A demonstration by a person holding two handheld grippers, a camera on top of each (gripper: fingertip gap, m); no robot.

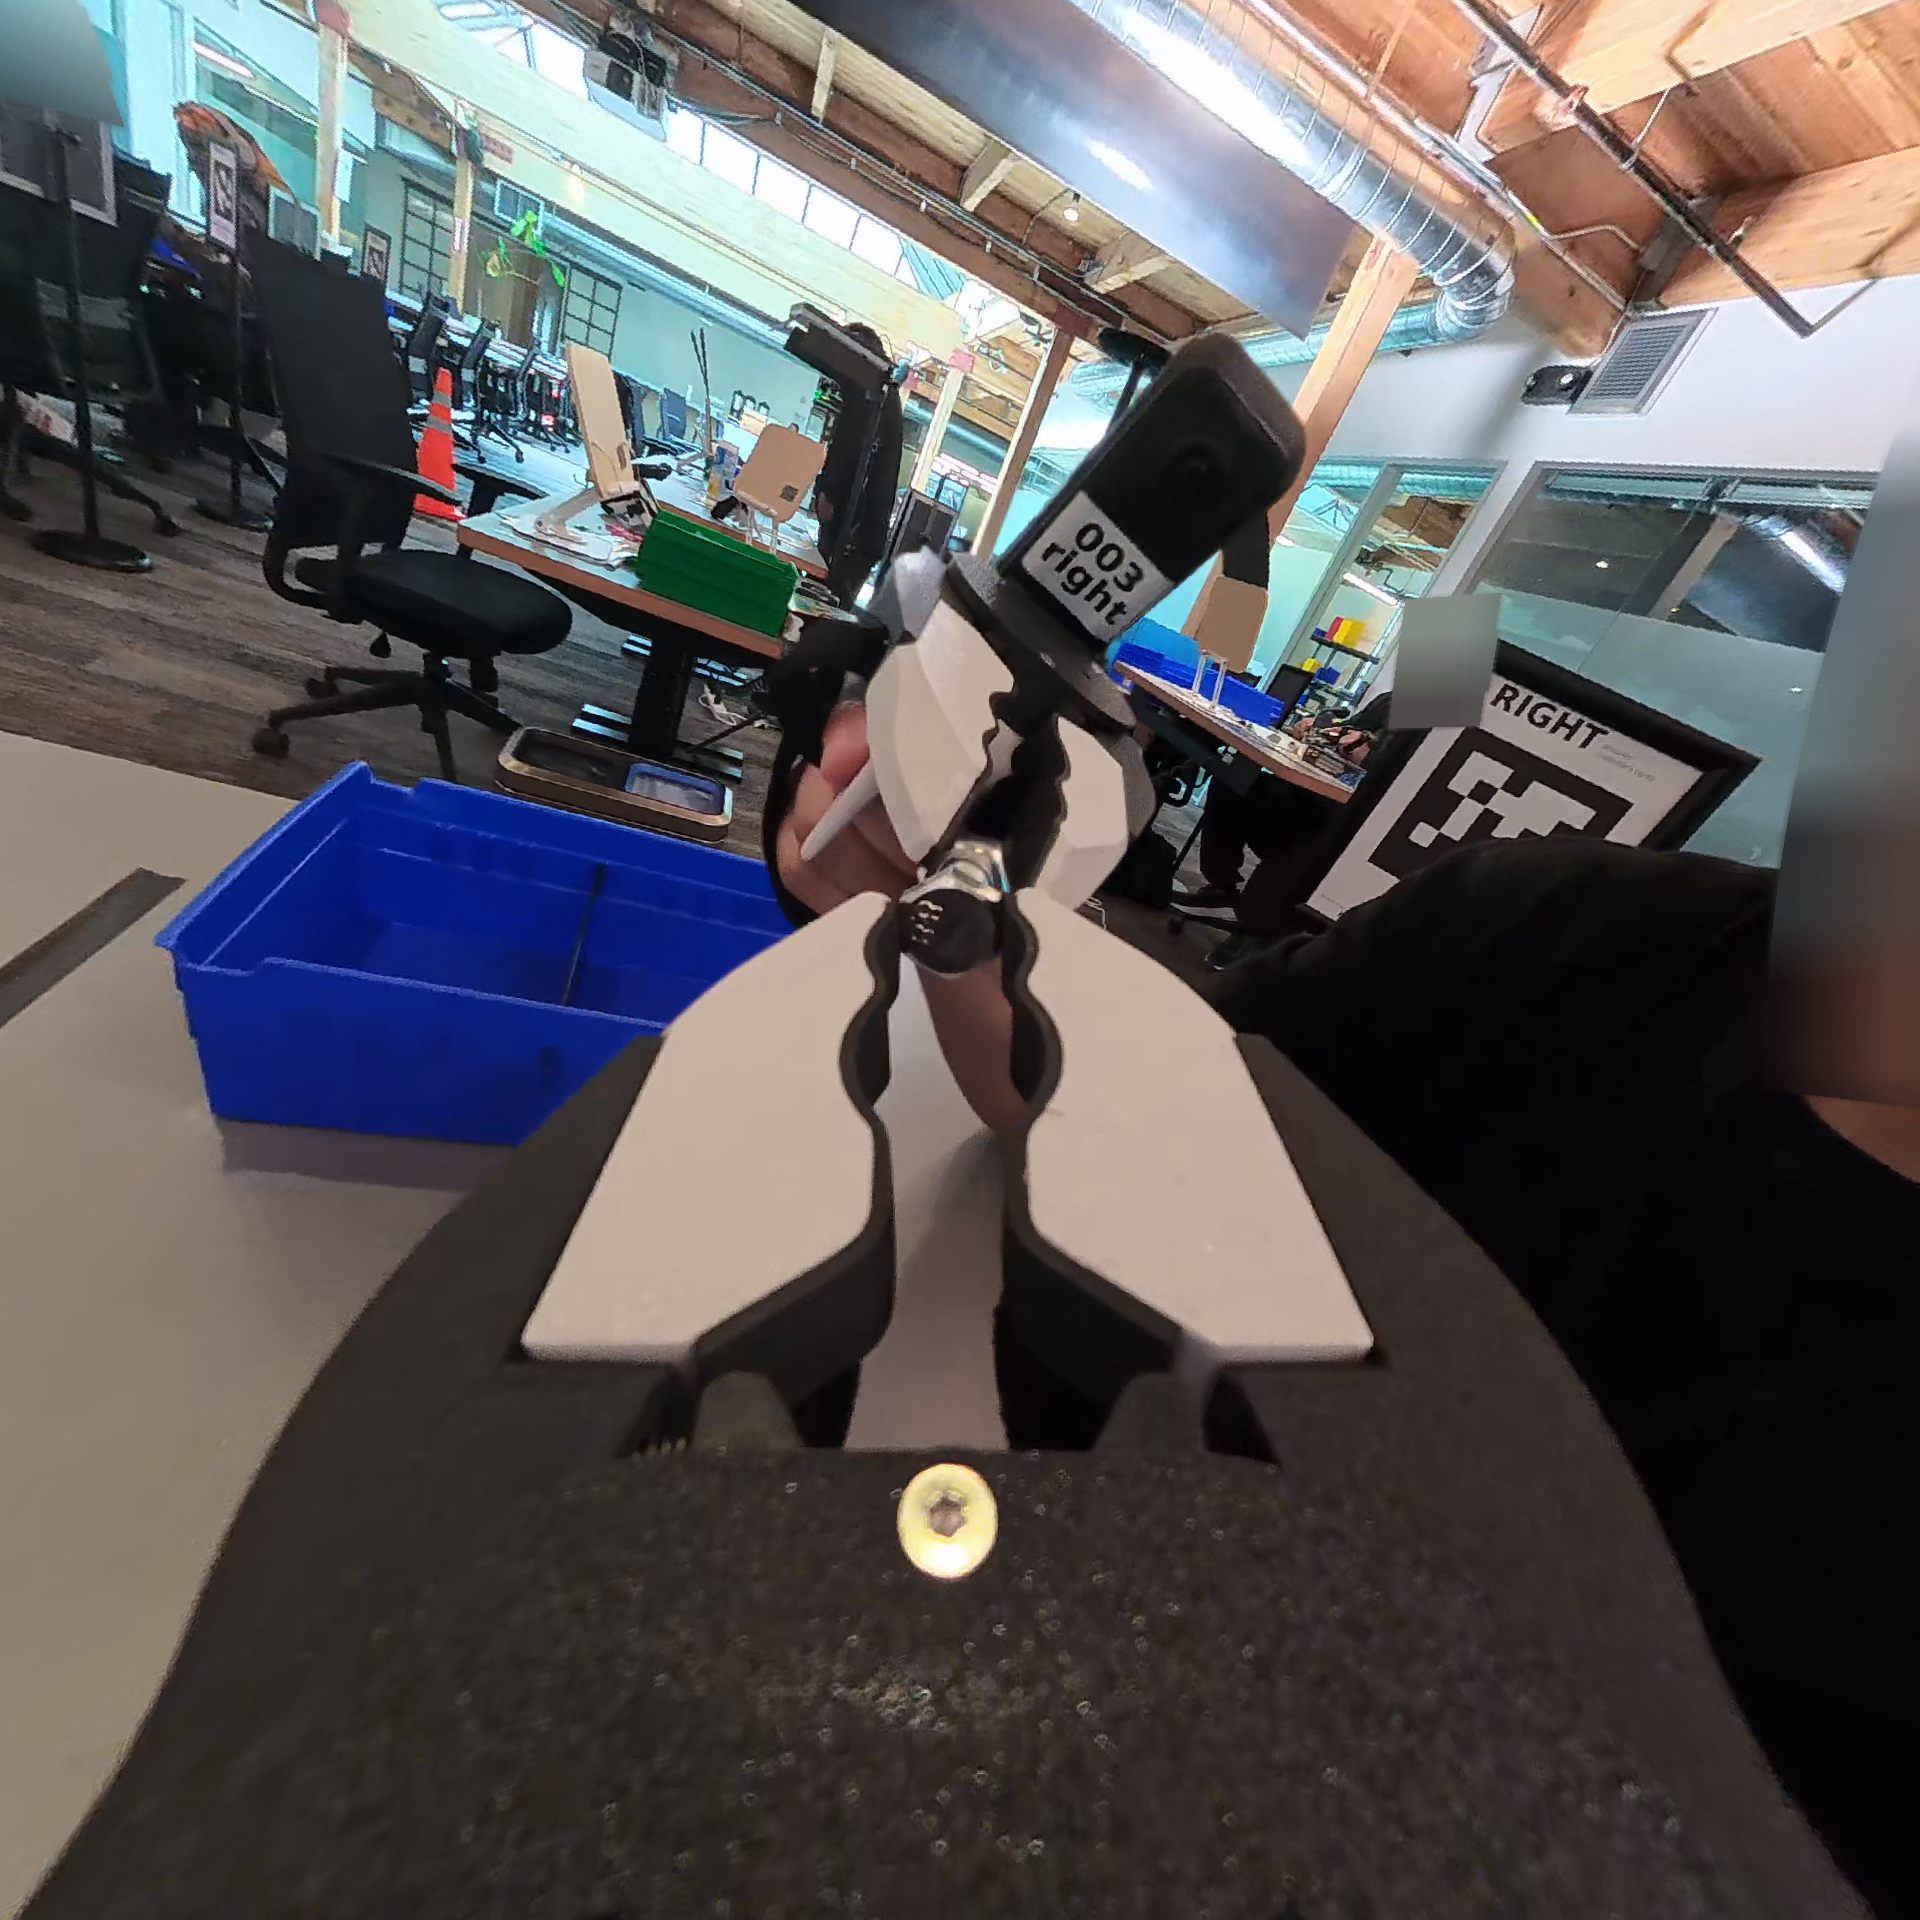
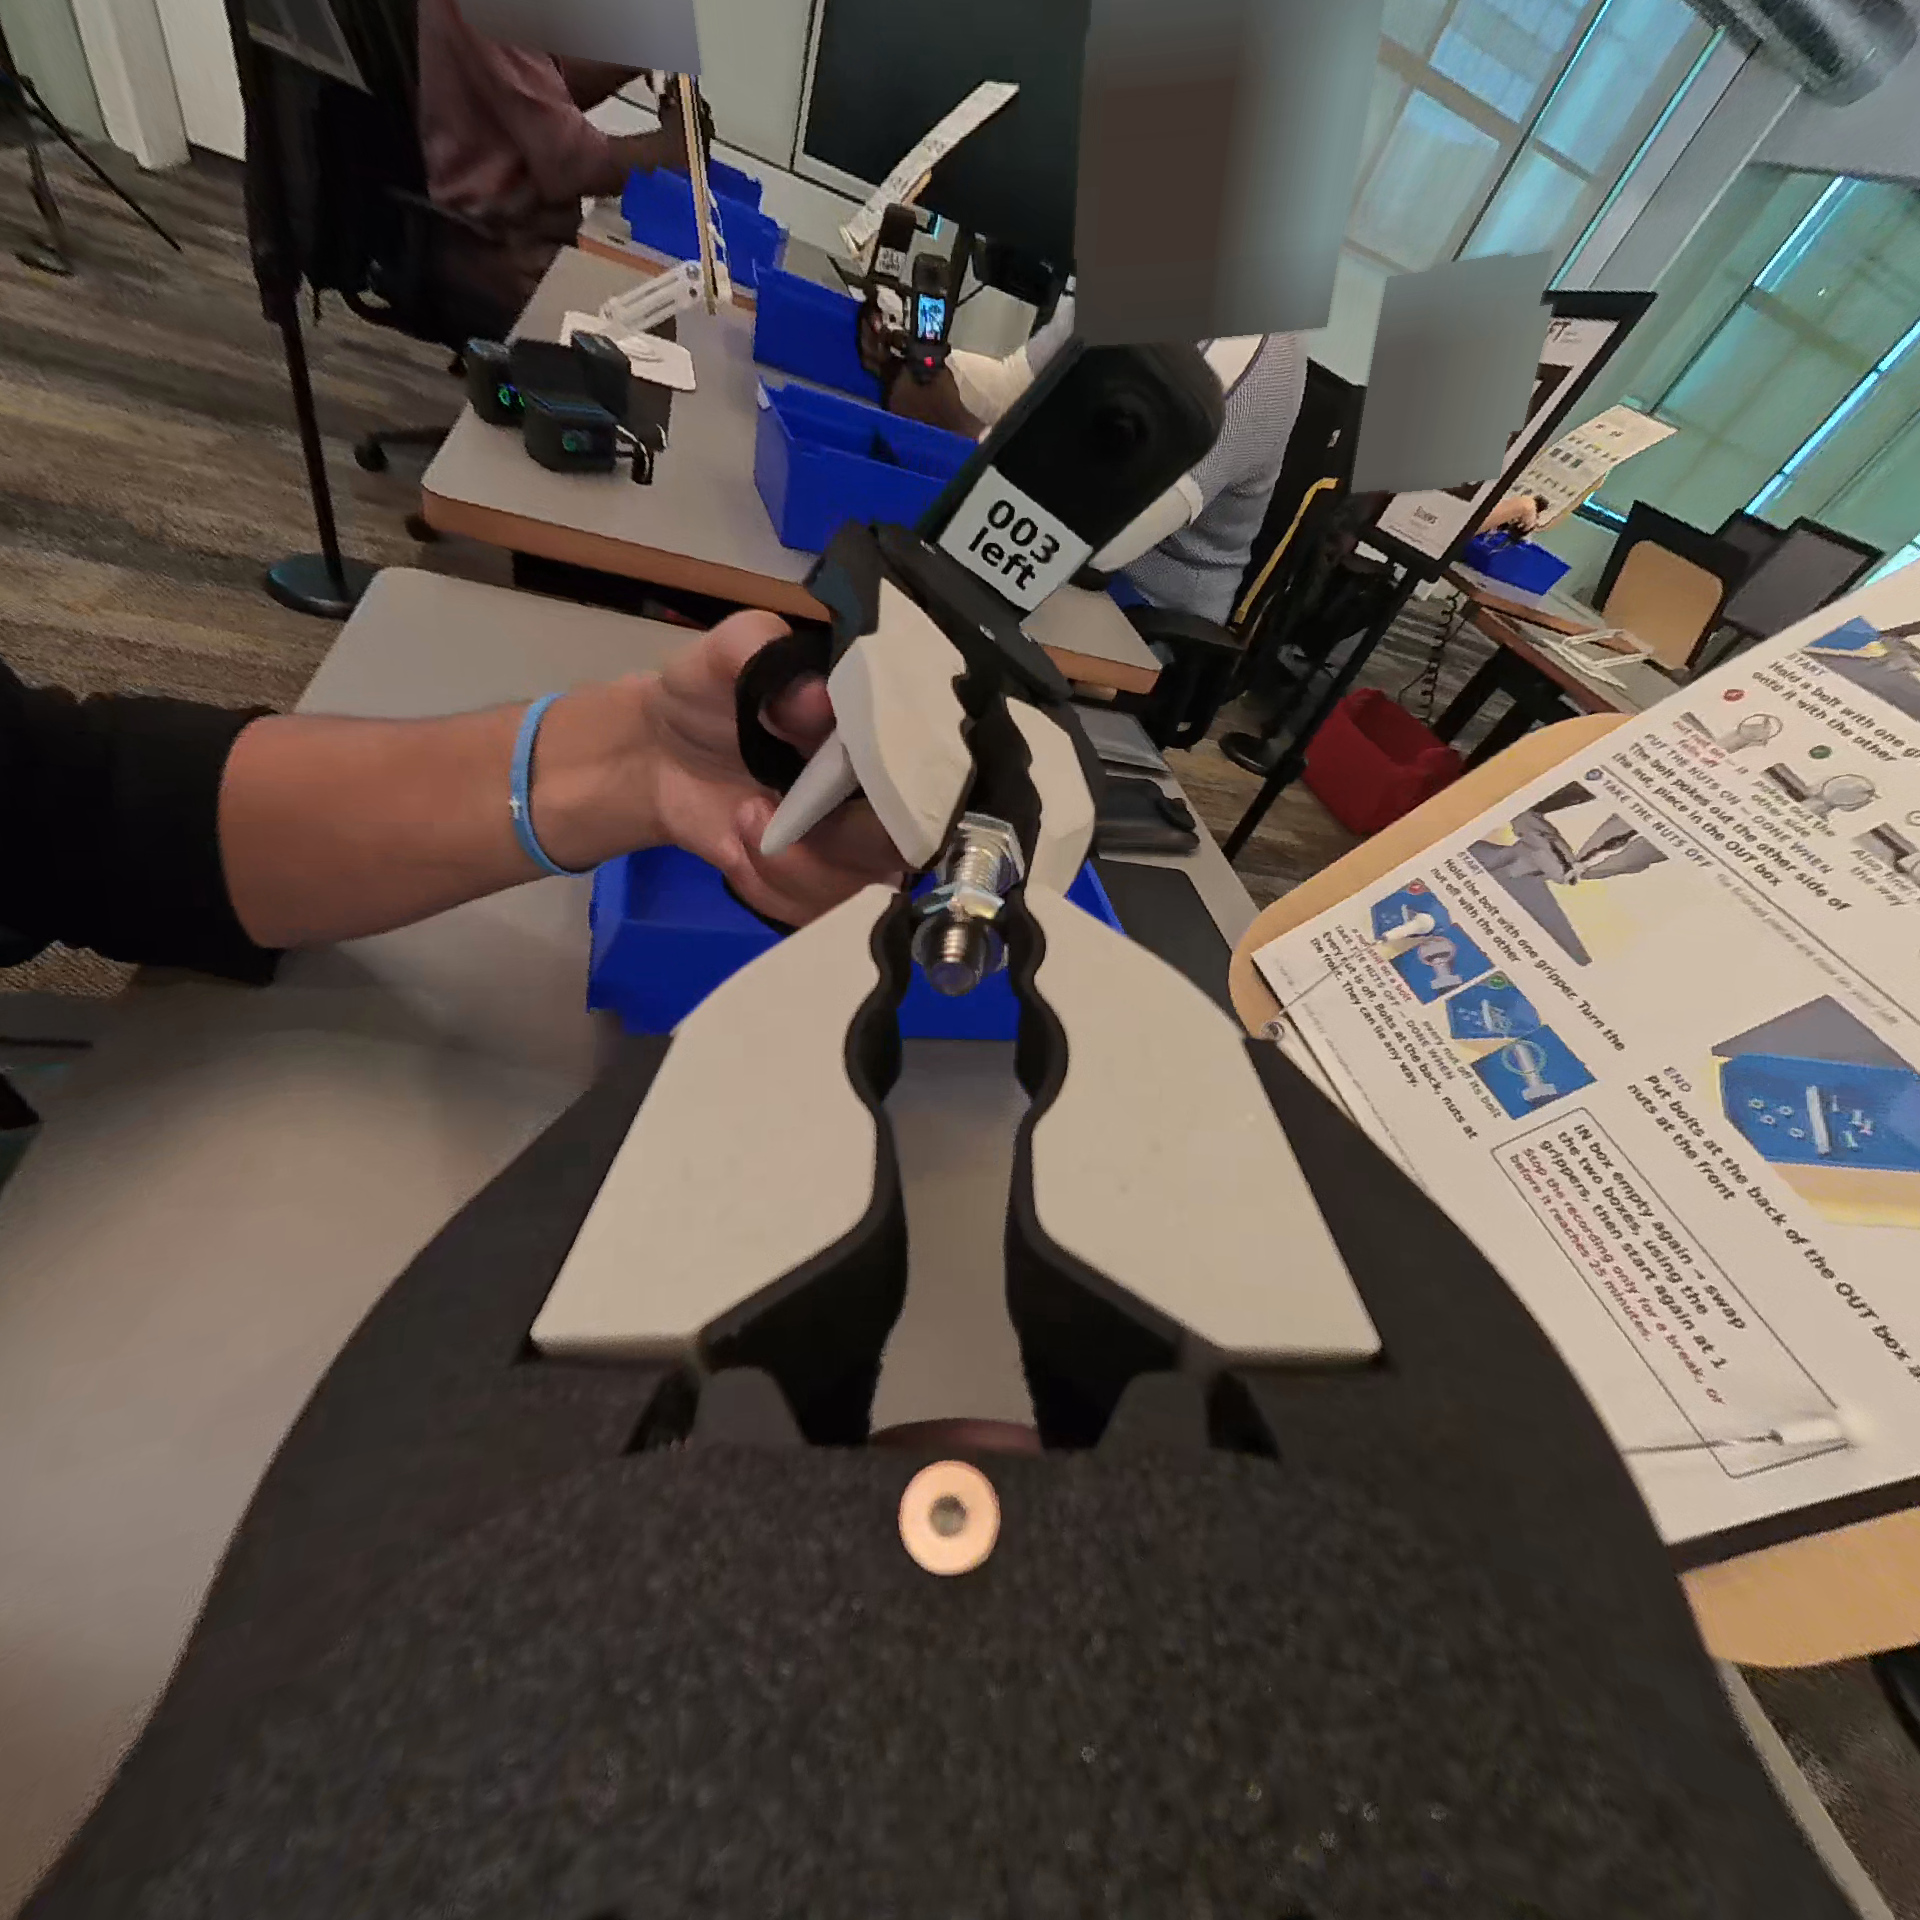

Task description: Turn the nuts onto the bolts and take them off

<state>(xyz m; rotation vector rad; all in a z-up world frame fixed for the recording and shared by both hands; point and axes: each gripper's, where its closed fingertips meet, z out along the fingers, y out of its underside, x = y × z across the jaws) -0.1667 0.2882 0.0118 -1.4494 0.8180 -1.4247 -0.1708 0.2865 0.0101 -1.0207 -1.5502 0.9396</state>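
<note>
One bolt (image 2: pixel 961 914) is hanging in the air between the two grippers: the left gripper (image 1: pixel 951 935) is clamping its head, and the right gripper (image 2: pixel 954 930) is closing on the single nut (image 2: pixel 961 902) threaded on it. One blue bin (image 1: pixel 457 956) is sitting on the table (image 1: pixel 94 1299) just behind, and an instruction sheet (image 2: pixel 1621 1049) is lying to the right.

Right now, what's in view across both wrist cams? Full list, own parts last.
bolt: one, silver, held in the air between the two claws
nut: one, silver, threaded on the bolt
blue bin: one, on the grey table, beside the claws
instruction sheet: one, white, on a tan board at right
office chair: one, black, behind the table
traffic cone: one, orange, far back
left claw: shut on the bolt head
right claw: shut on the nut
hand: one, gripping the left claw's handle
</note>
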